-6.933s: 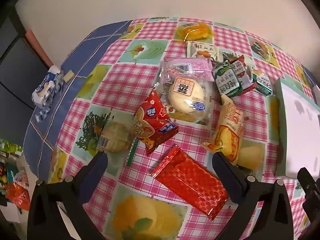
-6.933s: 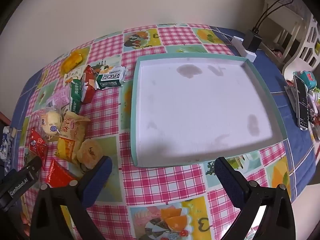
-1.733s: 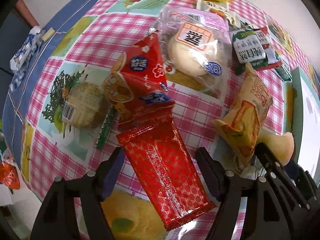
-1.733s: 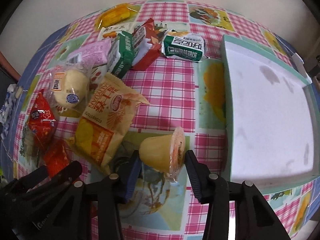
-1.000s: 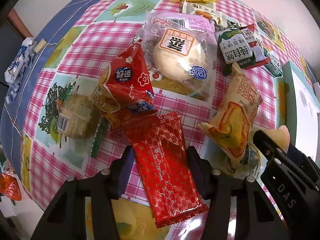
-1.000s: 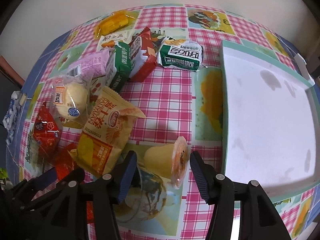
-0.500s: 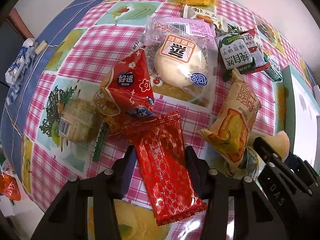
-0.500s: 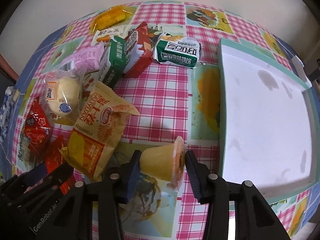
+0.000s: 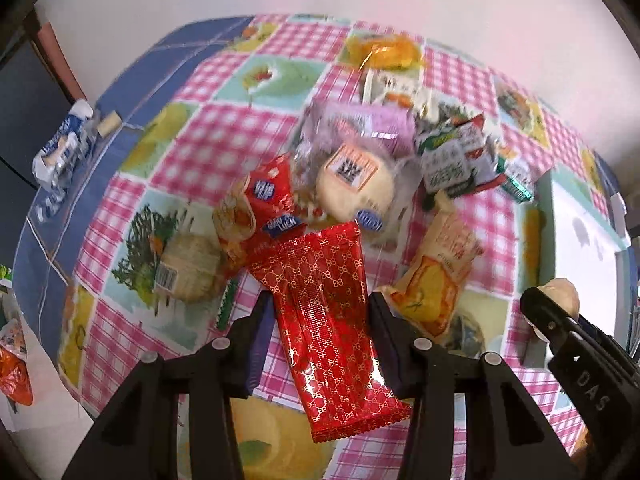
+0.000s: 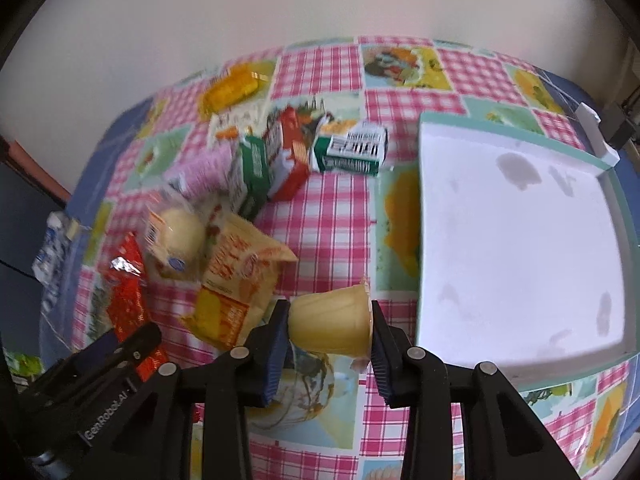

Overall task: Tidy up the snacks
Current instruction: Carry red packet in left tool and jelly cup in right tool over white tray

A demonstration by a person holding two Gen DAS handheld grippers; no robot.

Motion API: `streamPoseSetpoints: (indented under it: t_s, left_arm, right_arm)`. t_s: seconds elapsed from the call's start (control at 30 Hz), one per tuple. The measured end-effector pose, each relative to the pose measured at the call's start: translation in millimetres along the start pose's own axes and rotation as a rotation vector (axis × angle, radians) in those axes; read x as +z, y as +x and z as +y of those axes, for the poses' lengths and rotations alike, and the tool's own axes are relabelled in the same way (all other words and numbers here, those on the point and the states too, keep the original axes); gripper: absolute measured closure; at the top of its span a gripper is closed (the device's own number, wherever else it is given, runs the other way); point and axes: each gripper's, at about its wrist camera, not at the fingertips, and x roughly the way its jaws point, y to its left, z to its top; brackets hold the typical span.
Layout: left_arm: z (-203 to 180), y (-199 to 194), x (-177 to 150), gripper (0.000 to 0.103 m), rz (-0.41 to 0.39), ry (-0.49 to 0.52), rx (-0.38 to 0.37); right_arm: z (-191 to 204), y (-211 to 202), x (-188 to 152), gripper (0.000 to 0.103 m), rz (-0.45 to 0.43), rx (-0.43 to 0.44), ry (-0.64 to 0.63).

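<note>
My left gripper [image 9: 320, 316] is shut on a long red foil snack packet [image 9: 328, 320] and holds it lifted off the checked tablecloth. My right gripper [image 10: 330, 320] is shut on a yellow jelly cup [image 10: 330, 320] lying on its side between the fingers, just left of the white tray [image 10: 520, 240]. The right gripper and the cup [image 9: 560, 300] also show at the right edge of the left wrist view. The white tray with its teal rim holds nothing.
A pile of snacks lies left of the tray: a yellow-orange bag [image 10: 240, 280], a wrapped bun [image 9: 352, 188], a red triangular pack [image 9: 264, 208], green and red cartons [image 10: 348, 148], a pink pack [image 10: 208, 172], an orange candy [image 10: 232, 88], a round cake [image 9: 188, 268].
Both grippers have lifted with their snacks and tilted up, so more wall shows. The red packet has come off the cloth. The right gripper's jaws have closed tighter on the cup.
</note>
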Motion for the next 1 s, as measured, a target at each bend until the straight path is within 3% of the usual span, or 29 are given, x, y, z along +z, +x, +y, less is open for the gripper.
streamPoseSetpoints:
  t_s: [0.27,0.43,0.7,0.8,1.0]
  left_arm:
    - [-28.1,-30.3,2.2,0.054,-0.106,0.043,-0.045]
    - [-85.7,-25.7,18.4,0.054,-0.100,0.140,-0.131]
    - [-182.7,-0.2,35.4,0.055,-0.075,0.274,-0.208]
    - [-208.5,11.4,41.7,0.061,-0.063,0.293,-0.238]
    - [-238.5,22.3,55.2,0.061,-0.068,0.327,-0.271]
  right_arm:
    - [-31.5,-15.0,12.8,0.064,-0.026,-0.046,0.095]
    - [-67.4,-27.0,20.6,0.063,-0.071,-0.121,0.181]
    - [-144.1,-30.6,31.0,0.063,-0.096,-0.231,0.342]
    - [-166.6,-29.2,37.0,0.063,-0.110,-0.257,0.390]
    - [-197.8,-21.3,41.1,0.063,-0.087,-0.282,0.471]
